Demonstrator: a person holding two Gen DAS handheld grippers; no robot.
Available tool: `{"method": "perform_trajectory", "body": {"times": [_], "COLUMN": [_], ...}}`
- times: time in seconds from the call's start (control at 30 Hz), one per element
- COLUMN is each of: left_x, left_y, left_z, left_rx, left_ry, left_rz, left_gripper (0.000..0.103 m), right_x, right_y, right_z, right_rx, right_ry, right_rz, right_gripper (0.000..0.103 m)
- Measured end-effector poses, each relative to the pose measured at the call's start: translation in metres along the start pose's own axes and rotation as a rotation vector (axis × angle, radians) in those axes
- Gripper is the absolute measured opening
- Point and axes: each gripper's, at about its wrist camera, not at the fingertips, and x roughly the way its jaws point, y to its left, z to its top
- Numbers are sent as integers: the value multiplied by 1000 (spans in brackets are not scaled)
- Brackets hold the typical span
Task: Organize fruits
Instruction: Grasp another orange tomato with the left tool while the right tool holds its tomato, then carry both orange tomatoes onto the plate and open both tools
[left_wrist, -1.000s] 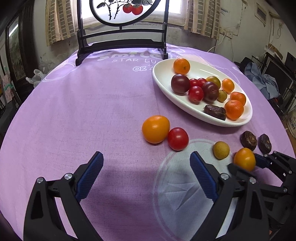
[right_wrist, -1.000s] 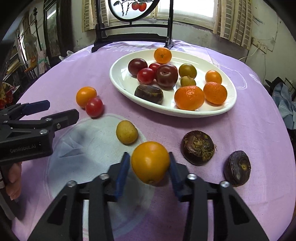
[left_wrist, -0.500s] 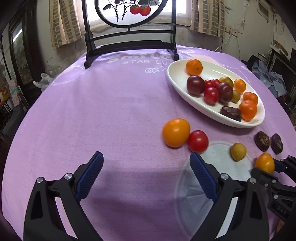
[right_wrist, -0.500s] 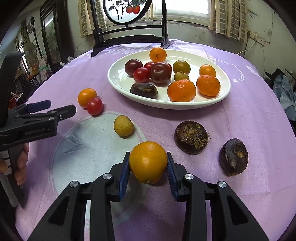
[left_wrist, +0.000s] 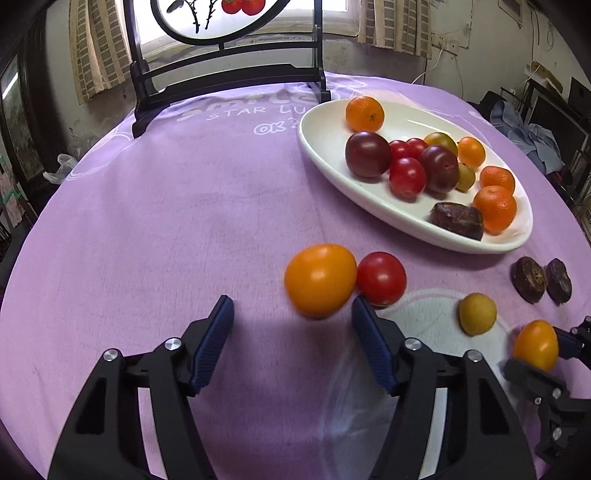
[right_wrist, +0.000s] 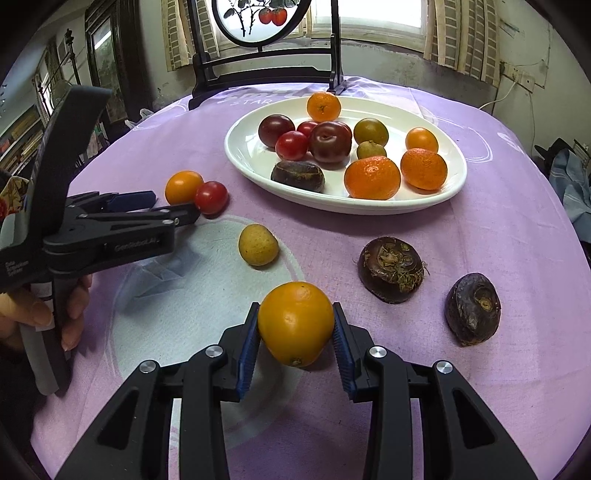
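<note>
Fruits: smooth round orange tomato (right_wrist: 295, 323) clenched in right gripper (right_wrist: 295, 332) ribbed blue fingers | left gripper (left_wrist: 291, 321) closing, unclamped, near glossy orange tomato (left_wrist: 319, 284) on purple cloth surface (left_wrist: 166, 221) | oval white plate (right_wrist: 424, 199) holds others

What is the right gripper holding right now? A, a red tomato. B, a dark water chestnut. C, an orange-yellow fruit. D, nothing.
C: in the right wrist view the right gripper has both blue pads pressed against the sides of an orange-yellow fruit, held clear of the purple tablecloth.
</note>
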Motion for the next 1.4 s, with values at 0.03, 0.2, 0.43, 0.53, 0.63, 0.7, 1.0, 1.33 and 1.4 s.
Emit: {"method": "perform_trajectory", "body": {"times": [0.03, 0.2, 0.43, 0.53, 0.63, 0.7, 1.0, 1.33, 1.4], "left_x": [2, 4, -12, -30, -50, -61, -71, -18, -10], "left_y": [-1, -12, -13, -14, -16, -17, -29, -48, -49], "left_z": [2, 9, 2, 2, 4, 8, 47, 87, 89], "left_rx": [3, 53, 49, 52, 55, 64, 61, 42, 41], "left_ry": [1, -19, -14, -54, -97, -123, -152, -85, -72], "left_rz": [-2, -35, -40, -50, -62, -73, -120, -96, -91], "left_gripper": [63, 35, 35, 35, 35, 35, 35, 35, 35], "right_x": [0, 1, -8, -13, -22, -31, -57, -22, -13], "right_y": [0, -1, 0, -2, -6, -9, -16, -30, -33], "right_z": [0, 1, 1, 1, 3, 6, 41, 93, 98], "right_rx": [-1, 0, -1, 8, 28, 44, 9, -3, 5], "right_ry": [0, 6, -33, -54, -93, -130, -236, -220, -208], "right_rz": [0, 0, -9, -6, 4, 5, -43, -79, -83], "right_gripper": [38, 38, 38, 38, 38, 37, 37, 38, 38]}}
